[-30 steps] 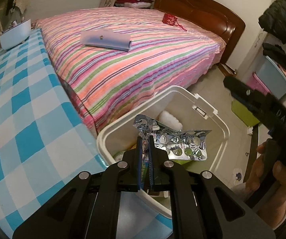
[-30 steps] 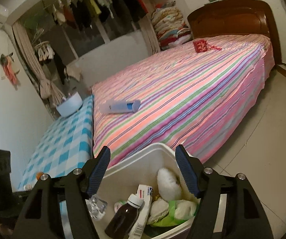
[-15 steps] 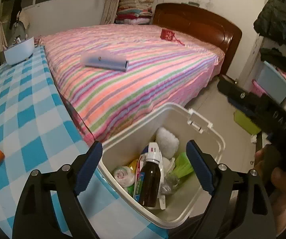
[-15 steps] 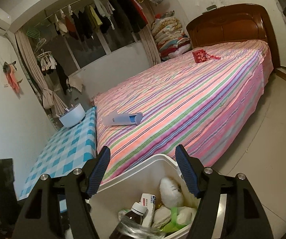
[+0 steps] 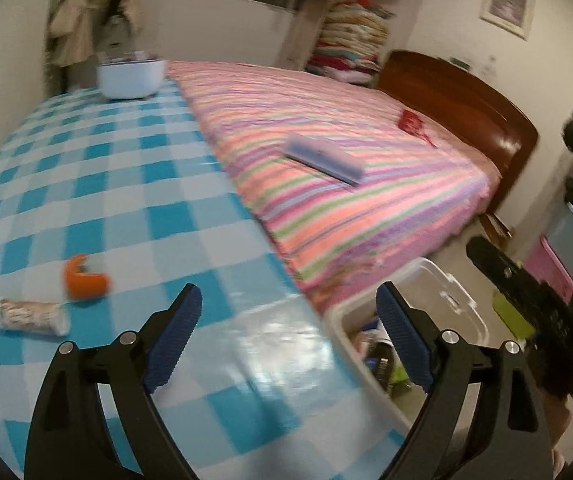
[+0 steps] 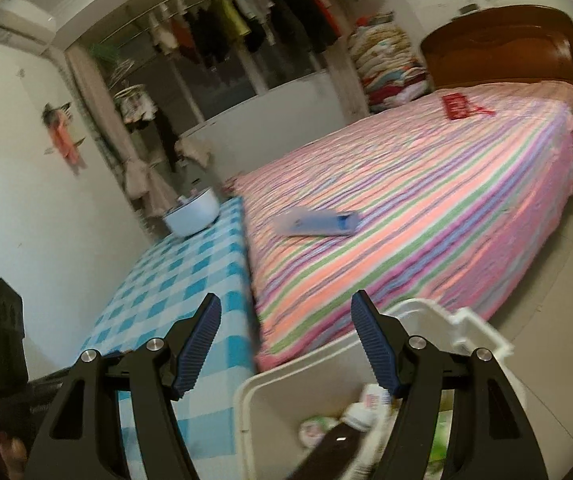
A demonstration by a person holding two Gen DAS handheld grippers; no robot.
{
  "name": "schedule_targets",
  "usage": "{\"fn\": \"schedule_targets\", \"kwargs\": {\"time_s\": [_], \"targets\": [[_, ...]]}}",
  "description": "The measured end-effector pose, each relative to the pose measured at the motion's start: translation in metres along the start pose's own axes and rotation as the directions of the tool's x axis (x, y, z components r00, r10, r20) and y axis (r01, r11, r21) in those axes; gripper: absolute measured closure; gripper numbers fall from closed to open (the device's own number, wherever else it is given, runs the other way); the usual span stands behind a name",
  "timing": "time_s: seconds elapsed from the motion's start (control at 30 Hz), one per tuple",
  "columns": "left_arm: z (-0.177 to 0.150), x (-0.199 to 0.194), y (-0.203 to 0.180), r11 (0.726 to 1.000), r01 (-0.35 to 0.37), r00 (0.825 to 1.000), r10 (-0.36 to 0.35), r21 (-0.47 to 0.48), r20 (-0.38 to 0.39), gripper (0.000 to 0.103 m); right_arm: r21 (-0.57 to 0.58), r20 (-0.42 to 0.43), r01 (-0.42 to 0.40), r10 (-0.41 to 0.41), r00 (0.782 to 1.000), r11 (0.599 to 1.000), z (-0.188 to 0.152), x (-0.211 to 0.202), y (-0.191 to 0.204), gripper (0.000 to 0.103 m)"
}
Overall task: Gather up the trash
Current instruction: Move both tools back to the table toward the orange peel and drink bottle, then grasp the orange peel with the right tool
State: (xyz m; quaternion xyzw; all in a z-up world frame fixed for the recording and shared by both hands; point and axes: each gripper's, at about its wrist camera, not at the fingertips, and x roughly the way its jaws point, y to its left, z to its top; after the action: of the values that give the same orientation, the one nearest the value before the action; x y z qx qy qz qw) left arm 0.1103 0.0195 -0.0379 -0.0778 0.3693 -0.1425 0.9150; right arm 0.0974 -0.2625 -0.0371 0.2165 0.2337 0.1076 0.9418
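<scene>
My left gripper (image 5: 288,292) is open and empty, hanging over the blue checked table (image 5: 126,184). To its left on the cloth lie an orange peel (image 5: 84,280) and a small patterned tube (image 5: 26,316). The white trash bin (image 5: 462,300) stands on the floor at the table's right edge, under my right finger. My right gripper (image 6: 286,300) is open with nothing between its fingers, above the bin (image 6: 246,400). Inside the bin are a brown bottle (image 6: 338,444) and other scraps.
A striped bed (image 5: 346,152) runs along the table's far side with a flat blue box (image 5: 326,158) and a red pouch (image 5: 412,122) on it. A white bowl (image 5: 130,76) sits at the table's far end. A hand holds the black right tool at the far right.
My left gripper opened and let the silver blister pack fall into the bin, then swung left over the table. The right gripper drifted a little and stayed open.
</scene>
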Motion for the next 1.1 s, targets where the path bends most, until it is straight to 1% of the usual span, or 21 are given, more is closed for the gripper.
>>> {"fn": "schedule_targets", "kwargs": {"time_s": [0.07, 0.13, 0.2, 0.27, 0.3, 0.43, 0.47, 0.5, 0.57, 0.63, 0.67, 0.7, 0.73, 0.77, 0.83, 0.9, 0.93, 1.1], "targets": [[0.0, -0.007, 0.02, 0.999, -0.022, 1.0, 0.022, -0.05, 0.006, 0.015, -0.024, -0.018, -0.031, 0.031, 0.999, 0.999, -0.004, 0.008, 0.016, 0.037], [-0.004, -0.014, 0.044, 0.991, -0.041, 0.999, 0.041, -0.128, -0.004, 0.015, -0.054, -0.037, -0.056, 0.055, 0.998, 0.997, -0.008, 0.016, 0.033, 0.037], [-0.011, -0.019, 0.066, 0.975, -0.052, 0.999, 0.049, -0.218, -0.02, 0.015, -0.079, -0.063, -0.087, 0.082, 0.995, 0.993, -0.015, 0.025, 0.049, 0.037], [-0.015, -0.026, 0.082, 0.959, -0.059, 0.998, 0.051, -0.277, -0.037, 0.016, -0.099, -0.083, -0.112, 0.104, 0.991, 0.989, -0.02, 0.033, 0.063, 0.037], [-0.016, -0.033, 0.091, 0.953, -0.069, 0.997, 0.057, -0.294, -0.047, 0.016, -0.111, -0.095, -0.125, 0.115, 0.989, 0.986, -0.022, 0.037, 0.071, 0.037], [-0.011, -0.058, 0.119, 0.95, -0.12, 0.993, 0.117, -0.29, -0.028, 0.015, -0.124, -0.139, -0.198, 0.181, 0.974, 0.972, -0.032, 0.049, 0.095, 0.037], [-0.011, -0.062, 0.127, 0.946, -0.129, 0.992, 0.126, -0.296, -0.029, 0.015, -0.128, -0.155, -0.22, 0.2, 0.967, 0.967, -0.035, 0.053, 0.102, 0.037], [-0.011, -0.067, 0.137, 0.94, -0.134, 0.991, 0.131, -0.313, -0.032, 0.015, -0.131, -0.186, -0.26, 0.234, 0.954, 0.957, -0.037, 0.06, 0.111, 0.037], [-0.016, -0.075, 0.159, 0.915, -0.138, 0.99, 0.135, -0.38, -0.036, 0.015, -0.132, -0.229, -0.31, 0.276, 0.934, 0.941, -0.041, 0.069, 0.123, 0.037], [-0.023, -0.083, 0.18, 0.882, -0.132, 0.991, 0.13, -0.451, -0.036, 0.015, -0.148, -0.286, -0.38, 0.328, 0.9, 0.913, -0.042, 0.081, 0.141, 0.037], [-0.027, -0.086, 0.188, 0.869, -0.138, 0.99, 0.136, -0.475, -0.037, 0.015, -0.178, -0.31, -0.403, 0.338, 0.889, 0.898, -0.043, 0.088, 0.152, 0.037], [-0.032, -0.088, 0.196, 0.857, -0.15, 0.988, 0.147, -0.493, -0.044, 0.015, -0.22, -0.318, -0.41, 0.332, 0.888, 0.885, -0.043, 0.094, 0.164, 0.037], [-0.034, -0.088, 0.2, 0.852, -0.159, 0.987, 0.153, -0.499, -0.053, 0.015, -0.245, -0.331, -0.421, 0.332, 0.883, 0.874, -0.044, 0.098, 0.171, 0.037], [-0.036, -0.088, 0.204, 0.848, -0.168, 0.985, 0.158, -0.502, -0.063, 0.015, -0.261, -0.356, -0.439, 0.337, 0.871, 0.86, -0.046, 0.105, 0.18, 0.037], [-0.041, -0.086, 0.205, 0.843, -0.189, 0.982, 0.171, -0.504, -0.082, 0.015, -0.271, -0.387, -0.452, 0.334, 0.86, 0.85, -0.048, 0.118, 0.192, 0.037], [-0.043, -0.085, 0.205, 0.841, -0.203, 0.979, 0.179, -0.502, -0.096, 0.015, -0.271, -0.426, -0.47, 0.333, 0.841, 0.84, -0.054, 0.132, 0.203, 0.037], [-0.043, -0.085, 0.207, 0.839, -0.207, 0.978, 0.182, -0.502, -0.1, 0.015, -0.278, -0.439, -0.473, 0.328, 0.837, 0.836, -0.056, 0.136, 0.207, 0.037], [-0.046, -0.093, 0.224, 0.824, -0.238, 0.971, 0.214, -0.515, -0.106, 0.015, -0.347, -0.514, -0.483, 0.267, 0.815, 0.804, -0.076, 0.162, 0.235, 0.037]]}}
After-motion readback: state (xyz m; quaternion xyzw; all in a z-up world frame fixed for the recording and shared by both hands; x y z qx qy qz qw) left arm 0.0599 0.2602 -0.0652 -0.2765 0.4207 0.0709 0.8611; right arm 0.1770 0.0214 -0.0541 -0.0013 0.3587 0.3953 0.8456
